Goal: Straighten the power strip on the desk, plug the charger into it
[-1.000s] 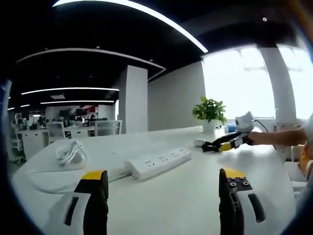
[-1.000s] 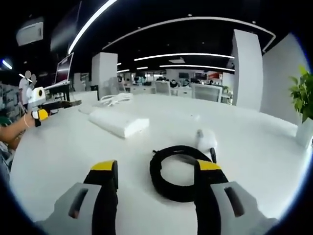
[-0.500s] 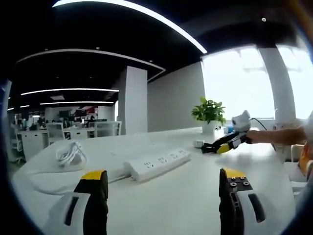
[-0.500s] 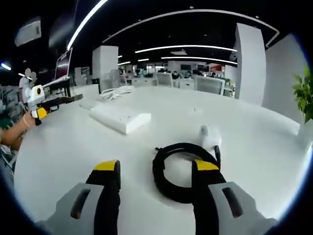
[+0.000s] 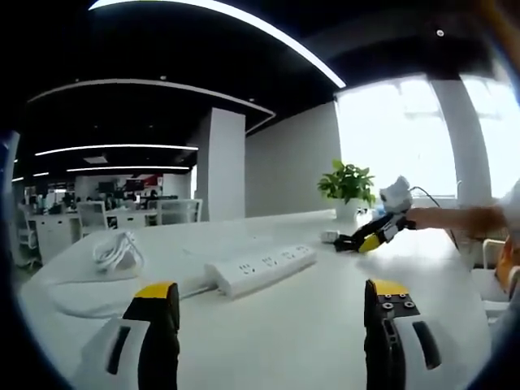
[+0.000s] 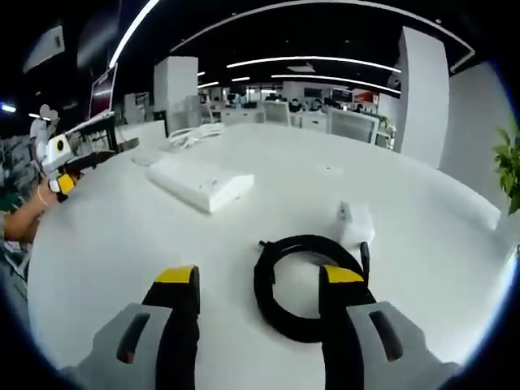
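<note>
A white power strip (image 5: 262,269) is seen on a white desk (image 5: 325,325), with a white coiled cord (image 5: 116,252) lying further off. The left gripper (image 5: 272,313) is finished in grey, with black jaws capped in yellow; the same colours are worn by the right gripper (image 6: 260,296). A black coiled cable (image 6: 305,284) is attached to a white charger (image 6: 356,224). Green leaves are carried by the plant (image 5: 348,183) in a white pot. White light strips are set against a black ceiling (image 5: 162,57).
</note>
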The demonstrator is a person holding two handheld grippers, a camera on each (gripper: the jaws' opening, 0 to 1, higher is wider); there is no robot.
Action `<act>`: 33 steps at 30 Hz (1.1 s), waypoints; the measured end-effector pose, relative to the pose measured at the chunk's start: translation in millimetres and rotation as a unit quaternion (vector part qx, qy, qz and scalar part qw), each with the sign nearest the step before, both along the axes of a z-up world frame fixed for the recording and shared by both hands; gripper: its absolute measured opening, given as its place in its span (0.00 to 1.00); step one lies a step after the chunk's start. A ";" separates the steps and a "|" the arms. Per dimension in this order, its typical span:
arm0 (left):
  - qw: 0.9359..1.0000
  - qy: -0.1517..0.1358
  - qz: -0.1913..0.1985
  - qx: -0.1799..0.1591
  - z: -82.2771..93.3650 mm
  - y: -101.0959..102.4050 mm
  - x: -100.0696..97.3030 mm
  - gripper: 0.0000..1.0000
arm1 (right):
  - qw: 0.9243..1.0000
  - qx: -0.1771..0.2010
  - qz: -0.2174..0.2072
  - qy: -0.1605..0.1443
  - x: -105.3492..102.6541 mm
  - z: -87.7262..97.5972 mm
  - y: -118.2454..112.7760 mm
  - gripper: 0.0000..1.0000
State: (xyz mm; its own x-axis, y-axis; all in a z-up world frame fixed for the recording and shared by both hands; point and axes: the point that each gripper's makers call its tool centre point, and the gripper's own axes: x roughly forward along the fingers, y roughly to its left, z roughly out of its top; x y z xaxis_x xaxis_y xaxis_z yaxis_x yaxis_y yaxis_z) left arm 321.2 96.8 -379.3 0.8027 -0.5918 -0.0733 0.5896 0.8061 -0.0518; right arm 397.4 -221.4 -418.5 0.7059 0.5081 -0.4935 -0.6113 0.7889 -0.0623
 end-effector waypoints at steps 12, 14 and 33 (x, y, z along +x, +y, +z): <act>1.000 0.001 0.000 -0.002 -0.9 0.8 -0.1 0.96 | 1.000 -0.007 0.005 0.028 2.1 -1.9 2.5 0.55; 1.000 0.002 0.000 -0.003 -1.5 0.5 -0.1 0.96 | 0.999 -0.012 0.007 0.035 0.3 -3.7 2.9 0.54; 1.000 0.005 -0.011 -0.002 -6.0 -4.0 -1.9 0.96 | 0.998 -0.016 0.009 0.067 -6.9 -12.7 1.4 0.32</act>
State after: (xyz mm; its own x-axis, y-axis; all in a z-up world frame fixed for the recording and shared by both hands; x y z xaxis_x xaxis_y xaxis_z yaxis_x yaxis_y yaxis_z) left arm 319.3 92.8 -385.3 0.7889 -0.6094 -0.0791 0.6063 0.7928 -0.0613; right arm 390.5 -220.0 -431.2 0.6237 0.5022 -0.5990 -0.6301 0.7765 -0.0050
